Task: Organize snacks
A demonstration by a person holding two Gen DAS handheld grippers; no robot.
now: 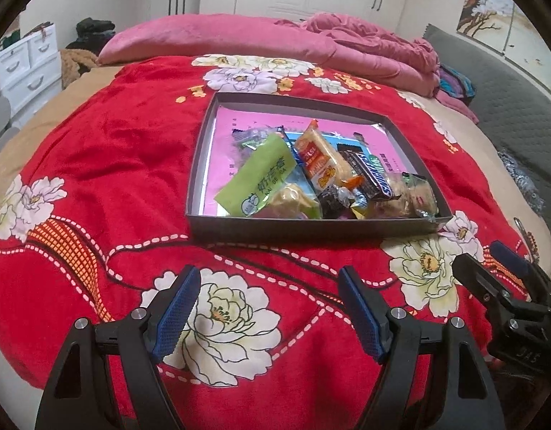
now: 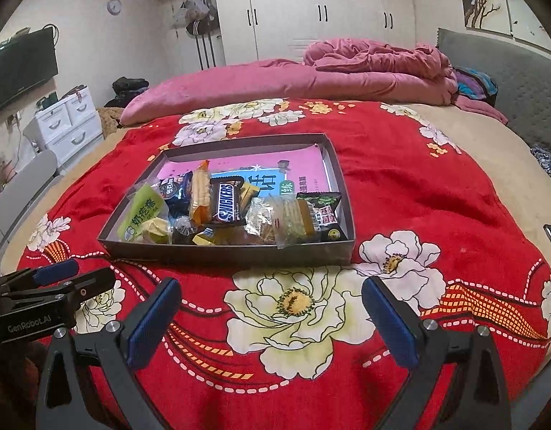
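**Readable print on the wrappers and the gripper bodies**

"SNICKERS" runs in white letters along the dark brown chocolate bar wrapper [image 2: 228, 205] lying in the shallow grey cardboard box [image 2: 218, 251]. "GenRobot.AI" is printed on the black body of the left gripper [image 2: 29, 326]. The light green snack packet [image 1: 258, 179] carries large Chinese characters, too unclear to read reliably.

My left gripper [image 1: 268, 308] hangs with its jaws spread wide over the red floral blanket [image 1: 96, 165], nothing between the blue pads [image 1: 177, 317]. Straight ahead of the fingertips sits the shallow grey box [image 1: 311, 227], snacks heaped toward its near side: a green packet [image 1: 257, 179], an orange biscuit pack [image 1: 316, 157] and a Snickers bar [image 1: 370, 175]. My right gripper [image 1: 490, 268] shows off to the right, beside mine.
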